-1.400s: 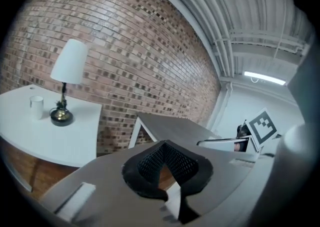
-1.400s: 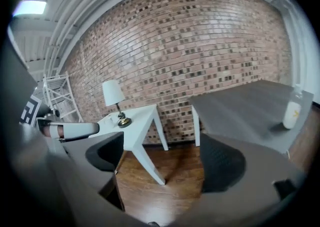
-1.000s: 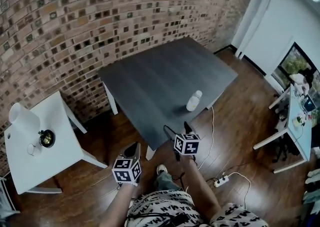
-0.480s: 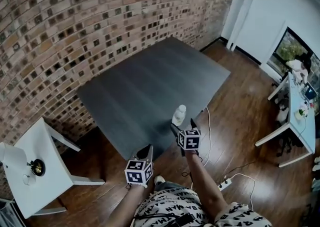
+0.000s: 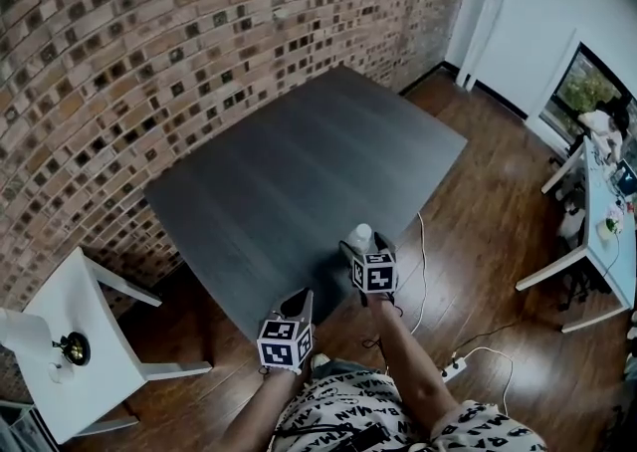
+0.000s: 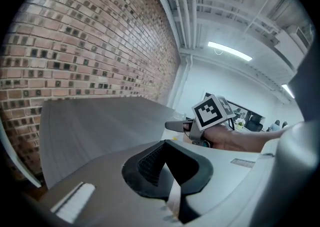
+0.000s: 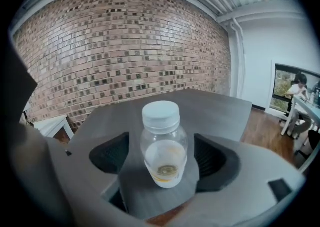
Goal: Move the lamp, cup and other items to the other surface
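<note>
A clear bottle (image 5: 360, 237) with a white cap stands upright near the front edge of the dark grey table (image 5: 299, 171). My right gripper (image 5: 366, 247) has its jaws on either side of the bottle (image 7: 163, 146); they have just been closing, and a gap shows at each pad, so it is open. My left gripper (image 5: 297, 303) hovers at the table's near edge, left of the right one, shut and empty (image 6: 170, 171). At far left, a white lamp (image 5: 22, 329), a small dark pot (image 5: 72, 348) and a cup (image 5: 57, 372) sit on a white side table (image 5: 70, 281).
A brick wall (image 5: 149, 42) runs behind both tables. A power strip (image 5: 453, 368) and cables lie on the wooden floor at my right. A white desk (image 5: 597, 231) stands at far right, with a person seated there (image 7: 300, 88).
Both grippers have moved forward to the grey table's near edge. The right gripper has come up around the bottle. The white side table has slid toward the lower left of the head view.
</note>
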The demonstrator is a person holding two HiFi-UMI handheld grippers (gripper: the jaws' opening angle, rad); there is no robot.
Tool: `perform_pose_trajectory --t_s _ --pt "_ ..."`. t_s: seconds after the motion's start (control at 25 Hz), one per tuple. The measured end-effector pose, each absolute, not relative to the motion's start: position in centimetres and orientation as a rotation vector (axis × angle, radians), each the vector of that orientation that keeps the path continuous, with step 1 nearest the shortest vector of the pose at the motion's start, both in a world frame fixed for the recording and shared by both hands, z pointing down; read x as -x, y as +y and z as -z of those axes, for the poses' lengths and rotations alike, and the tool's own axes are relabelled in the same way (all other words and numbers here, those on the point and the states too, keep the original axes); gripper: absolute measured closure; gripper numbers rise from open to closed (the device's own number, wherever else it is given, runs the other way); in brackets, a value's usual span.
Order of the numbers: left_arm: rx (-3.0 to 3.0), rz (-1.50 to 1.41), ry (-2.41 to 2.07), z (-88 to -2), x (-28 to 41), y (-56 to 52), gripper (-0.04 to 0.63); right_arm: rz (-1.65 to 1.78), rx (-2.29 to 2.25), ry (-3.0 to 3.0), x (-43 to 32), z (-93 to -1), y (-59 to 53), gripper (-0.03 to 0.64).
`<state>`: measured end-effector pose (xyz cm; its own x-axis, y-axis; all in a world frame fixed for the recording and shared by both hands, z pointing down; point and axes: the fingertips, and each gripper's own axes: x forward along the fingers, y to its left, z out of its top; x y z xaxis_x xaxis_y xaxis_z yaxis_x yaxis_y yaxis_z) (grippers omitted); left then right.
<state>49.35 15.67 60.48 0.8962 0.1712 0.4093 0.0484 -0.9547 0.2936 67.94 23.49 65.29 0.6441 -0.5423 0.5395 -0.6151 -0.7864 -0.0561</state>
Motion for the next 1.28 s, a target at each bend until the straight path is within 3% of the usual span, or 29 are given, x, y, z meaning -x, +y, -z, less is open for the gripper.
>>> perform_pose_trajectory --t_s 0.12,0.2,0.24,0.68,0.96,1.28 --pt "-2.787 -0.645 0.139 -61.0 -49.4 14.8 0.595 -0.832 -2.721 -0.953 -68.2 -66.0 23.2 0.200" --pt "-2.784 -0.648 0.119 -60.9 -49.3 14.1 0.595 -0.828 -2.717 -0.916 -68.3 -66.0 23.3 0.281" --pt "-2.782 -0.647 0.111 -60.9 -49.2 13.8 0.595 -0.825 -2.714 -0.900 -68.4 -66.0 23.3 0.290" --pt "-2.775 -0.629 -0.007 -60.2 -43.7 10.0 0.595 -0.693 -2.642 -0.987 -64.1 -62.4 19.9 0.293" --pt "-2.772 -0.596 -0.180 -58.3 -34.1 5.1 0.595 -0.583 -2.582 -1.202 -55.0 -57.9 12.0 0.293" --pt "-2.731 -0.559 -0.443 -57.0 -16.4 -2.9 0.595 -0.514 -2.431 -1.465 -37.8 -56.6 -0.3 0.293"
